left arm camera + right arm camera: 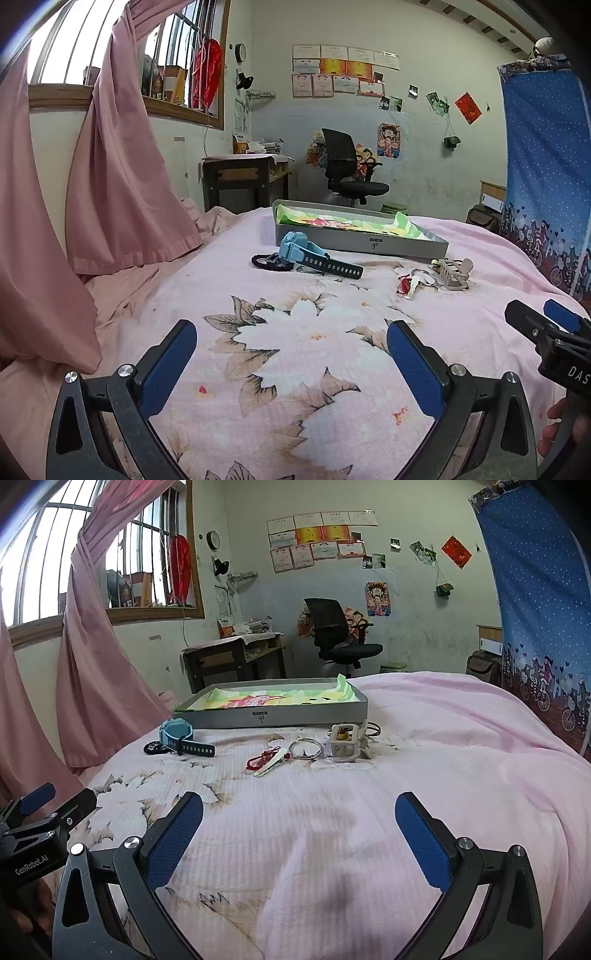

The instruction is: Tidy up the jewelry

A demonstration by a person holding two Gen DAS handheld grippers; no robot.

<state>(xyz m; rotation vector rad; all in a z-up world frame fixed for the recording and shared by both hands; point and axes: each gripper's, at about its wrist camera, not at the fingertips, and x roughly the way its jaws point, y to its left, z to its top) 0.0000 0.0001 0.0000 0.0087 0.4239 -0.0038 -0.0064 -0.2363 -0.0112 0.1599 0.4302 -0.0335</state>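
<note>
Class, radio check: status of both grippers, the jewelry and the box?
Left gripper open, empty. Right gripper open, empty. Blue watch, silver ring, red cord loose on pink floral quilt; grey tray box behind. Path unobstructed.

A bed (424, 738) with a pink floral quilt carried a grey tray (273, 716), a blue watch (177, 736), a metal ring (304, 748) and a hair claw (345, 744).

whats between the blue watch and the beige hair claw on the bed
A red cord with a white hair clip and a silver ring, clearest in the right wrist view.
</note>
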